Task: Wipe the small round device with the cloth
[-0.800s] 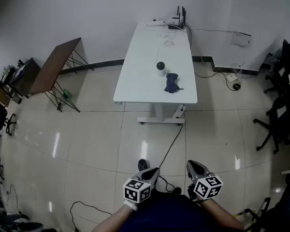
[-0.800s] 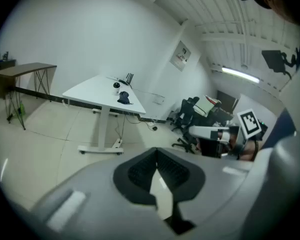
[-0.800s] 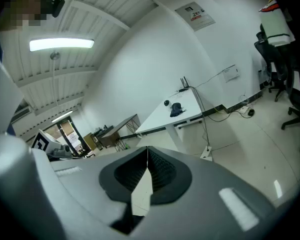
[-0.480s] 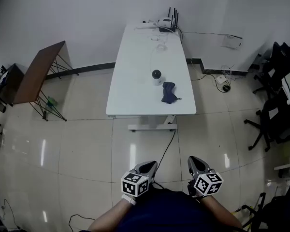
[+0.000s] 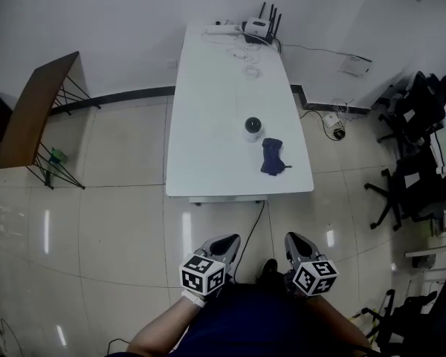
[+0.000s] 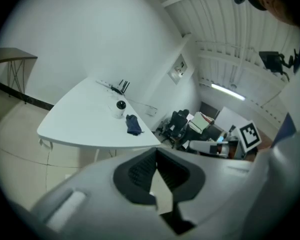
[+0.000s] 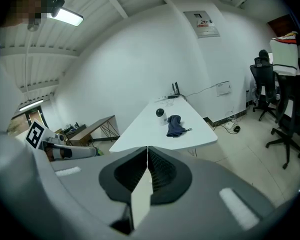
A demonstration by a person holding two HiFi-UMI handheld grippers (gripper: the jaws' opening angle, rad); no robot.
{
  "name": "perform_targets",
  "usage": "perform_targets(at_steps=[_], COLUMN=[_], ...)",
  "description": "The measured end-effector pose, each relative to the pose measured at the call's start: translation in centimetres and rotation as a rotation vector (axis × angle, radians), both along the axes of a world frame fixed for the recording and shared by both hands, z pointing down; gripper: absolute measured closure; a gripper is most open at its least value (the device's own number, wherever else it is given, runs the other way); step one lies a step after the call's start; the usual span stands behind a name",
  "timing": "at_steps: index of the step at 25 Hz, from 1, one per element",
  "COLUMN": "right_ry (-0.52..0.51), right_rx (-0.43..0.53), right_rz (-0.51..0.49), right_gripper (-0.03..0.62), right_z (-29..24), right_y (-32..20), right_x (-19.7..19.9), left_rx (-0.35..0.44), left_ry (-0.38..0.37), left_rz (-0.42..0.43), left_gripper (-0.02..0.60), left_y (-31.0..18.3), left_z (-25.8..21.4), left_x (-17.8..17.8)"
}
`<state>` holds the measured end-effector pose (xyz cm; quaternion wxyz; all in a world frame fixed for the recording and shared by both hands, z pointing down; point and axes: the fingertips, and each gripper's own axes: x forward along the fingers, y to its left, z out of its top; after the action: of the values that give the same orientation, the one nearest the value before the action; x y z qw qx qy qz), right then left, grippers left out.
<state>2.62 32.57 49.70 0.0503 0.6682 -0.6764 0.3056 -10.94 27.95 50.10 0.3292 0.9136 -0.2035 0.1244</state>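
Observation:
A small round white device with a dark top (image 5: 253, 128) (image 6: 120, 106) (image 7: 161, 113) stands on the long white table (image 5: 208, 125). Just to its right lies a crumpled dark blue cloth (image 5: 272, 157) (image 6: 133, 125) (image 7: 175, 126). My left gripper (image 5: 221, 247) (image 6: 156, 152) and right gripper (image 5: 296, 244) (image 7: 147, 151) are held close to the person's body, well short of the table's near edge. Both have their jaws shut with nothing between them.
A router with antennas (image 5: 259, 27) and white cables (image 5: 247, 54) sit at the table's far end. A black cable (image 5: 254, 229) runs over the tiled floor under the table. A brown folding table (image 5: 33, 106) leans at the left. Black office chairs (image 5: 412, 162) stand at the right.
The table, device and cloth have come closer and shifted lower in the head view as the person walked toward them. Both grippers stay shut at the bottom of the view.

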Motion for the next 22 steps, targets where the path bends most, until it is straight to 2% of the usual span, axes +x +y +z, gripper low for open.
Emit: perform_targets(at_steps=[5,9,13,18,22], right_ry=[-0.014,-0.046,-0.079,-0.116,-0.252], right_rx=[-0.014,-0.001,-0.015,-0.173,-0.318], right_rz=[-0.030,-0.054,-0.076,-0.158,-0.219], right_gripper=[0.580,0.577,0.478,0.404,0.334], right_z=[1.0,2.6,4.5,10.0,14.5], right_y=[-4.7,-9.8,-16.5,-23.4,-26.8], right_x=[0.2,2.4,6.4,10.3,10.8], left_rx=[-0.013,-0.010,0.002,-0.001,-0.015], left_ry=[0.003,-0.032,-0.087,-0.130,-0.146], left_rz=[-0.012,-0.050,-0.103,-0.177,-0.219], left_gripper=[0.567,0.566,0.566,0.566,0.566], left_y=[-3.7,-6.7,-10.6,-15.8,-18.9], left_z=[0.4,1.0,1.0,0.5,0.3], left_x=[0.7,1.6,3.8,8.0,11.6])
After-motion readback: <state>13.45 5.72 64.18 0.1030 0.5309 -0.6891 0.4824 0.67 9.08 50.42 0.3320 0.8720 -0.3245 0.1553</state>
